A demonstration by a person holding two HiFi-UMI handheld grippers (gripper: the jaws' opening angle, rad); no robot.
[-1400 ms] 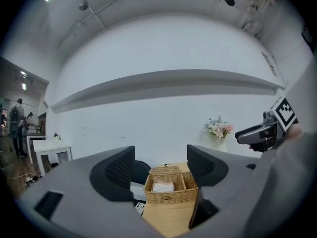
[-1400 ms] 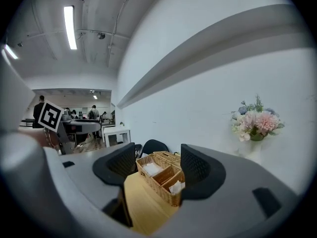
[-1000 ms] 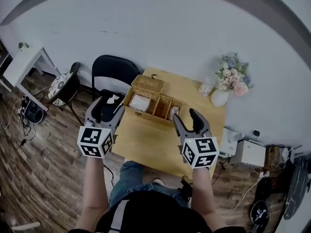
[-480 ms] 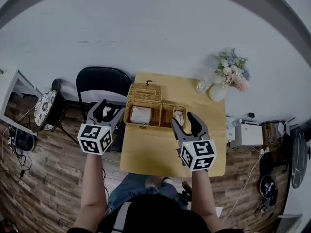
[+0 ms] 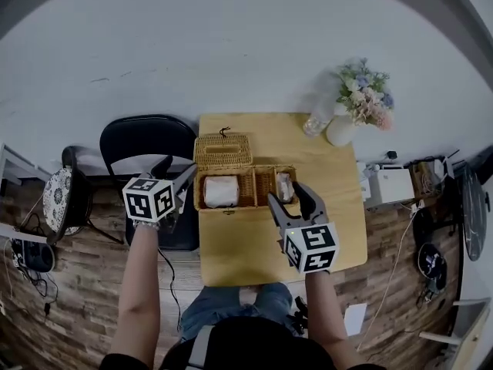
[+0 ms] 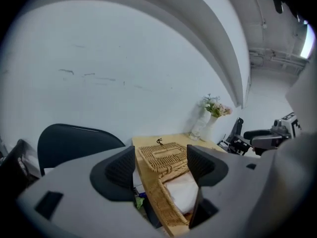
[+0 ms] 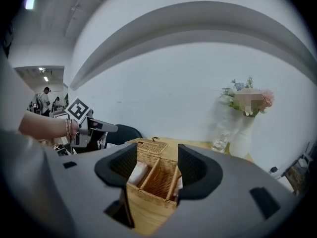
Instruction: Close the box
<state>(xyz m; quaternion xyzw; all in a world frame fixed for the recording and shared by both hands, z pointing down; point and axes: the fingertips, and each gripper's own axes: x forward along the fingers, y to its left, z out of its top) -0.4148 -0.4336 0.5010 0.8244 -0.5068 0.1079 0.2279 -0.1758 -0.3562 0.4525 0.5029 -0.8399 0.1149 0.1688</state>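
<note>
**Grey grippers, dark top, blue jeans**

The left gripper (image 5: 176, 173) and the right gripper (image 5: 286, 196) both have a smooth grey plastic body. Each one carries a white cube (image 5: 312, 247) printed with black square markers. On the inner side of each jaw sits a black pad (image 7: 124, 165) with a fine ribbed texture, and the jaw ends are dark and rounded. The person wears a dark top (image 5: 246, 347) that leaves the forearms uncovered, blue jeans (image 5: 223, 313), and a thin bracelet (image 7: 68, 128) on the left wrist. A light grey strap (image 5: 198, 347) runs over the top.
</note>
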